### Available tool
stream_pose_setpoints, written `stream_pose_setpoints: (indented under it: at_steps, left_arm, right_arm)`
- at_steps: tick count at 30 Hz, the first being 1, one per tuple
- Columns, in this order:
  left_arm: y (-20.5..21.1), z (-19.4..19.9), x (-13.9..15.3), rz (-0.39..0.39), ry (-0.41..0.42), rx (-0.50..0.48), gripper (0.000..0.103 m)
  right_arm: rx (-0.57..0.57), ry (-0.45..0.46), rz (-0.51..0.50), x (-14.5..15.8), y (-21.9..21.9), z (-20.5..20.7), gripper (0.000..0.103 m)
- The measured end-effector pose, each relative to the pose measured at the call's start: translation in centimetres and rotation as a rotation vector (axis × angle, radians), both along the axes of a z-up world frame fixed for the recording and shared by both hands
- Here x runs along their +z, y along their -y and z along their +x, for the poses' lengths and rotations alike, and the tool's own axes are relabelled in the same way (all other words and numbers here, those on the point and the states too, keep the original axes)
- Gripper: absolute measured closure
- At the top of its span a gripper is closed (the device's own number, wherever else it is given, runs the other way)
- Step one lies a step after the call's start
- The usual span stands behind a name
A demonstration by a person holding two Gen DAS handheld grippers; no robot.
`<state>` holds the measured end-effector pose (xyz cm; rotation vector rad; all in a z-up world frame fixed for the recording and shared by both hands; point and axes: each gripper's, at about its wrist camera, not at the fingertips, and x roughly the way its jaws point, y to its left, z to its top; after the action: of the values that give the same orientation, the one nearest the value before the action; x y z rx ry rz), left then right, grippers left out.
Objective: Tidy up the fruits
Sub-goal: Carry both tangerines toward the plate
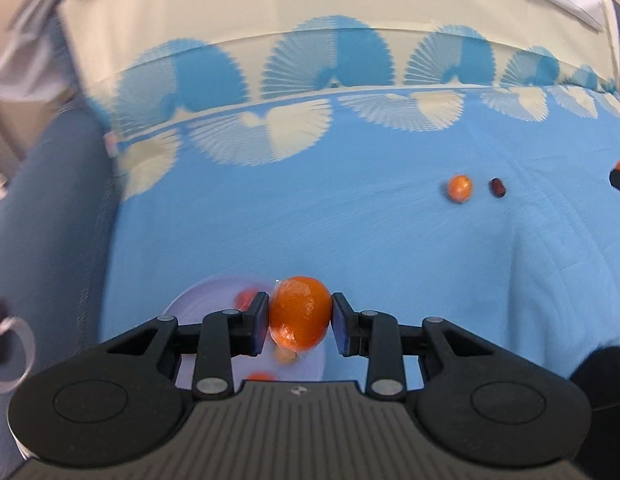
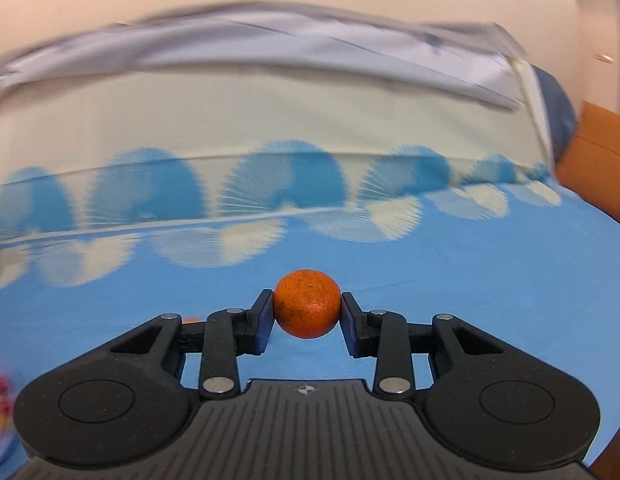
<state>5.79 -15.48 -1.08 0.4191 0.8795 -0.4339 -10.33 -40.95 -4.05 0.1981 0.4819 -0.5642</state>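
On the blue bedsheet (image 1: pixel 350 220), left gripper (image 1: pixel 300 314) jaws clench a glossy orange fruit (image 1: pixel 300 312); right gripper (image 2: pixel 307 310) jaws clench a matte orange fruit (image 2: pixel 307 304)

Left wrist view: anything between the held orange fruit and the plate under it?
Nothing visible. The left claw grips the orange fruit right above the white plate, which already holds a few small fruits.

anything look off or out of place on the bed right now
Two things lie loose on the blue sheet, away from the white bowl: a small orange fruit and a dark red one beside it. Each hand-held gripper holds an orange fruit; nothing looks spilled or damaged.
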Motion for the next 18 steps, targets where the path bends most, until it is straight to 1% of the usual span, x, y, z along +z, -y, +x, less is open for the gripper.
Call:
stream_pose_setpoints:
  at_steps: [4, 8, 10, 15, 18]
  left_arm:
    - [-4.7, -2.9, 0.8, 0.016, -0.018, 0.066, 0.066]
    - [-9.3, -5.2, 0.8, 0.010, -0.043, 0.116, 0.066]
    - [-11.2, -6.2, 0.9, 0.007, -0.047, 0.138, 0.066]
    - [-14.7, -8.1, 1.1, -0.006, -0.028, 0.177, 0.066]
    - [-15.8, -8.9, 1.1, -0.022, -0.024, 0.186, 0.066]
  right_arm:
    - [0.154, -0.002, 0.047, 1.9, -7.0, -2.2, 0.066]
    - [0.288, -0.022, 0.109, 2.7, -13.0, -3.8, 0.066]
    - [0.346, -0.036, 0.115, 3.0, -15.8, -4.5, 0.066]
    - [0.444, -0.058, 0.136, 3.2, -21.3, -5.5, 0.066]
    - [0.518, -0.079, 0.102, 3.3, -24.3, -6.2, 0.066]
